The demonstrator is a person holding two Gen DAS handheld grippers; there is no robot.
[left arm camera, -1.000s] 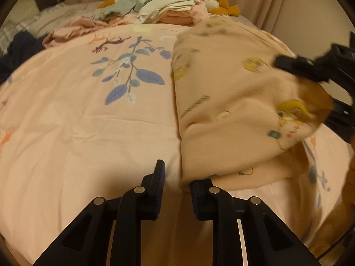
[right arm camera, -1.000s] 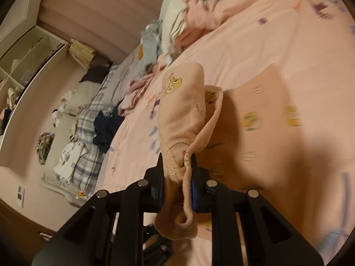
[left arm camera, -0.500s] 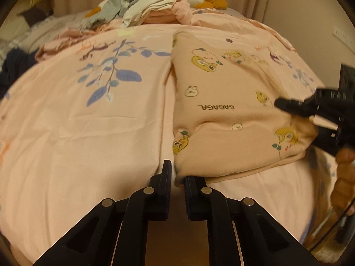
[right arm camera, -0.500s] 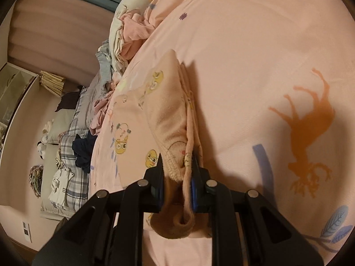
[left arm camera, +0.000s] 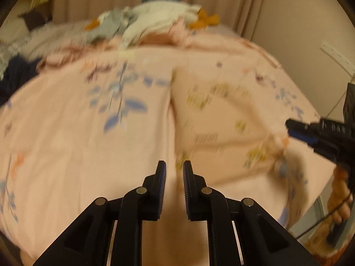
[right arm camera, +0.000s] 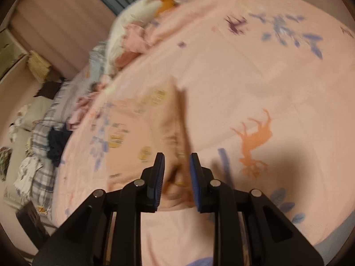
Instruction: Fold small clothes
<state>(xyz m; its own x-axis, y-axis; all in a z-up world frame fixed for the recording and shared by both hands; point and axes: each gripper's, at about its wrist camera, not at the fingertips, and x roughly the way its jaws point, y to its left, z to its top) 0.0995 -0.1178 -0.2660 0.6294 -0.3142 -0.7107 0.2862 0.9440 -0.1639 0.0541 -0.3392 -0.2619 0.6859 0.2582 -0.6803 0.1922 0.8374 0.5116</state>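
A peach garment [left arm camera: 217, 119] with yellow cartoon prints lies folded on the pink bedsheet [left arm camera: 66, 144]; both views are blurred by motion. My left gripper [left arm camera: 174, 163] is shut to a narrow gap on the garment's near left corner and holds it just above the sheet. My right gripper [left arm camera: 289, 129] comes in from the right at the garment's near right corner. In the right wrist view the right gripper [right arm camera: 176, 155] has its jaws opening, and a fold of the garment [right arm camera: 142, 119] sits loosely between them.
A heap of unfolded clothes [left arm camera: 155, 22] lies at the head of the bed. Dark navy clothing [left arm camera: 15, 75] and a plaid blanket [right arm camera: 42, 137] lie to the left. A wall [left arm camera: 310, 22] runs along the right. A person's hand [left arm camera: 339, 199] holds the right gripper.
The right gripper lowered the lifted fold onto the bed and its jaws have widened. The left gripper closed at the garment's corner and has risen.
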